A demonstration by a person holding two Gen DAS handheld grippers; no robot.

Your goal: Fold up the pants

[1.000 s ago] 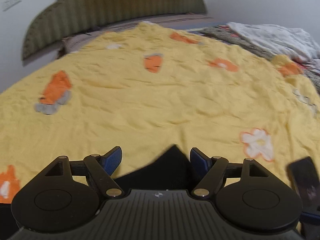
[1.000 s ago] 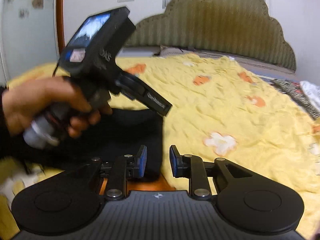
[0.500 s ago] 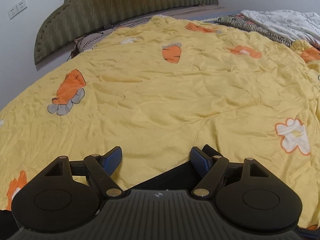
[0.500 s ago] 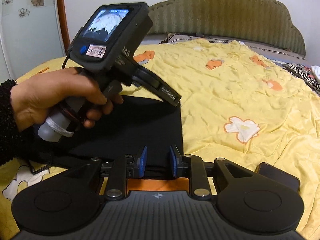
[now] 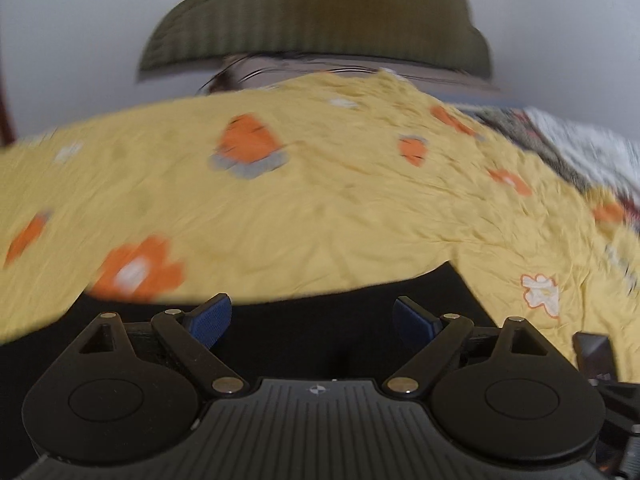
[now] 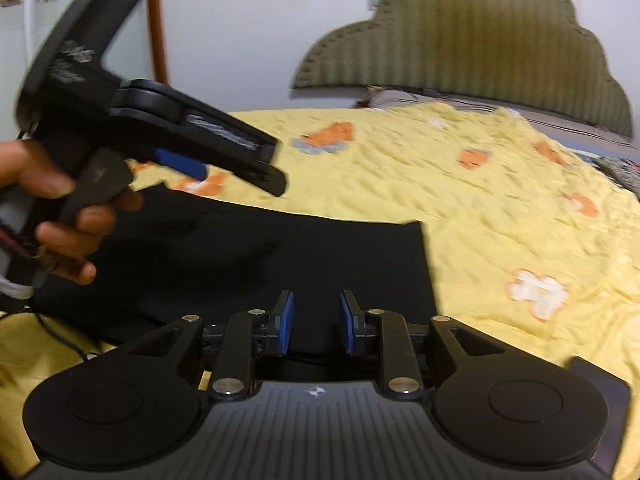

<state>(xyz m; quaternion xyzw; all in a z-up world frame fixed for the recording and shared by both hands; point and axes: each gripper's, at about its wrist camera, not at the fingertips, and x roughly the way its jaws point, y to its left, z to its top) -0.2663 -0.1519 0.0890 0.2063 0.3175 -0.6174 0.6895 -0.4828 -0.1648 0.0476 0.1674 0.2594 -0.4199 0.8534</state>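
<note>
pants [image 6: 280, 256]: black, flat on the yellow quilt, near edge of bed; straight far edge, square corner at right; in left wrist view [image 5: 320, 320] seen as a dark band directly under the claw.
left claw [image 5: 312, 322]: wide open, nothing between the blue pads; poised over the pants, contact not discernible; from the right wrist view [image 6: 240, 164] held above the pants' far left part, pointing right and down.
left hand [image 6: 60, 208]: wrapped round the claw's handle, fingers on the trigger.
right claw [image 6: 316, 324]: partly open, narrow gap between blue pads, nothing gripped; over the near edge of the pants, contact not discernible.
quilt [image 5: 320, 208]: yellow, wrinkled, orange and white flower patches; covers the bed.
headboard [image 6: 480, 48]: olive, ribbed, scalloped top, against white wall.
phone [image 5: 596, 354]: dark, on the quilt just right of the pants.
bedding [image 5: 580, 148]: grey and white pile at far right of bed.
sharpness: both views blurred; fine detail not legible.
</note>
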